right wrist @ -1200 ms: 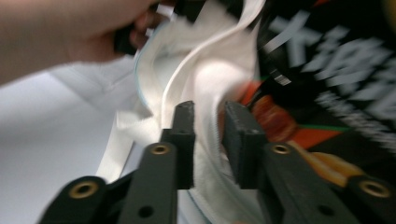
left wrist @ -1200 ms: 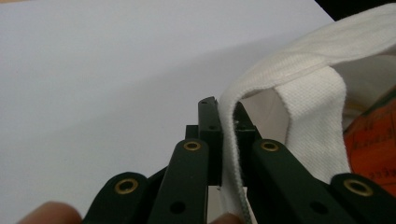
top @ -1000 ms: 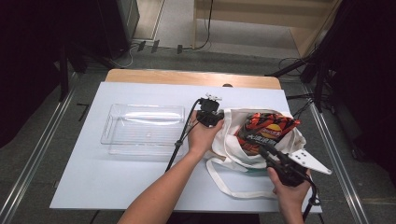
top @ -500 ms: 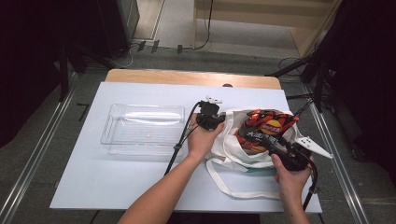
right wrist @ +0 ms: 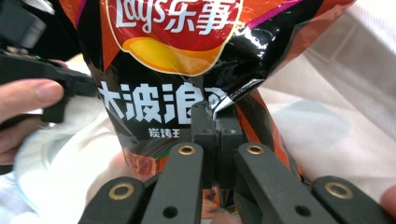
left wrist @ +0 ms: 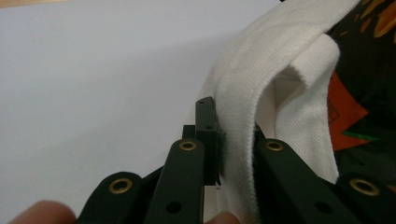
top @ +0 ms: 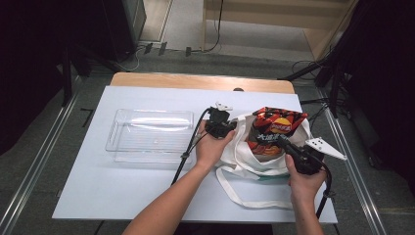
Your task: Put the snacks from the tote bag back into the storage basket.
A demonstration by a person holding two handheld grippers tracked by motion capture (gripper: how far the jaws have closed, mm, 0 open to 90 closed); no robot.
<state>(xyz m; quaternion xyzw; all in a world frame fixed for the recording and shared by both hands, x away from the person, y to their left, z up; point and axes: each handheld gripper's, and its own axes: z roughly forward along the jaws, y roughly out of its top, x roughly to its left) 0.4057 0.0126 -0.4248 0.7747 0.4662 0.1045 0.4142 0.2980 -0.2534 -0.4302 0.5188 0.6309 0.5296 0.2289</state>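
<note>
One Lay's chip bag (top: 274, 132) standing in one white tote bag (top: 244, 156), pinched by right gripper (top: 284, 145); left gripper (top: 230, 126) clamping tote rim; one empty clear bin (top: 147, 134) alongside.

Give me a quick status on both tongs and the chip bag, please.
Left tongs shut on tote bag rim. Right tongs just closed, pinching chip bag, which stands in the tote. Nothing in the way.
</note>
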